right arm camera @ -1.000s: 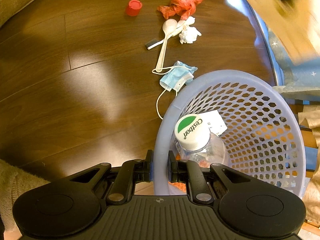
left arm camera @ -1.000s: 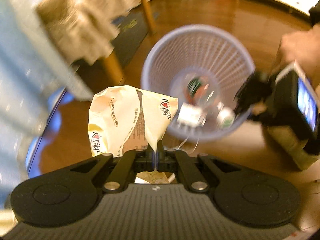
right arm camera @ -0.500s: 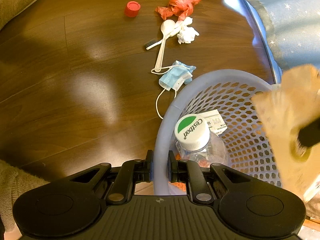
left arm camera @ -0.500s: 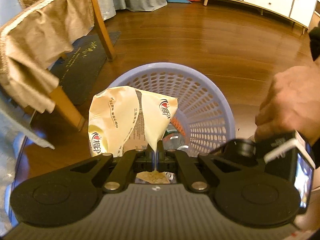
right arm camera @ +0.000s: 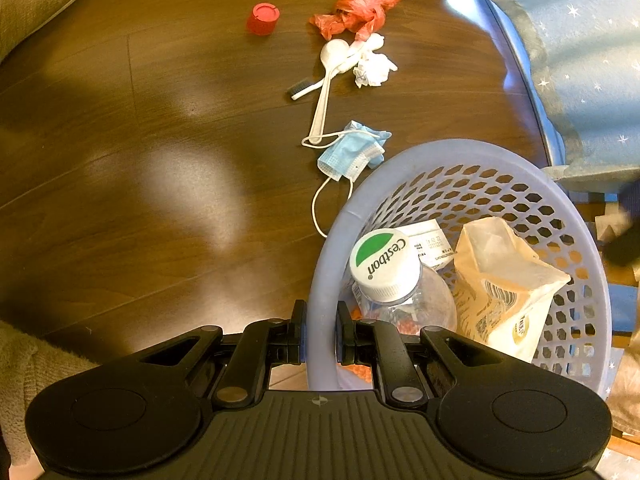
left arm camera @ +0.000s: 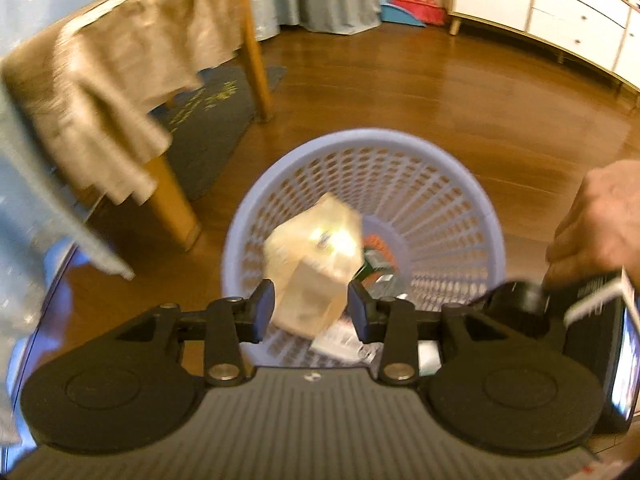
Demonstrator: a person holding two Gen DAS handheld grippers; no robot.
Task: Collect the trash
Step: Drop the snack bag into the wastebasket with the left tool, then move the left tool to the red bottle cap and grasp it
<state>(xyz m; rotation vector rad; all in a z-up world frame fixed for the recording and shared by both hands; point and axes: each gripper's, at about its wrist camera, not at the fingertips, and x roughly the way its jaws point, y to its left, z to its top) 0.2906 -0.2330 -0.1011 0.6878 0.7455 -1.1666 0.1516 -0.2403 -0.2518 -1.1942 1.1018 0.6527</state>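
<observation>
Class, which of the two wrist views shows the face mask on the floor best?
The right wrist view: the blue face mask lies in full, sharp sight on the floor beside the basket. The left wrist view does not show it at all.

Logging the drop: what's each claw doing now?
Left claw: open, cream snack wrapper released.
Right claw: shut on lavender plastic mesh basket rim.

I count one lilac mesh basket (right arm camera: 460,152) holding one clear bottle (right arm camera: 404,300), one cream snack bag (right arm camera: 504,284) and one printed paper slip (right arm camera: 432,240). On the floor: one red cap (right arm camera: 263,19), one red plastic wrapper (right arm camera: 356,10), one white spoon (right arm camera: 326,88), one crumpled tissue (right arm camera: 374,68), one blue face mask (right arm camera: 352,152).
</observation>
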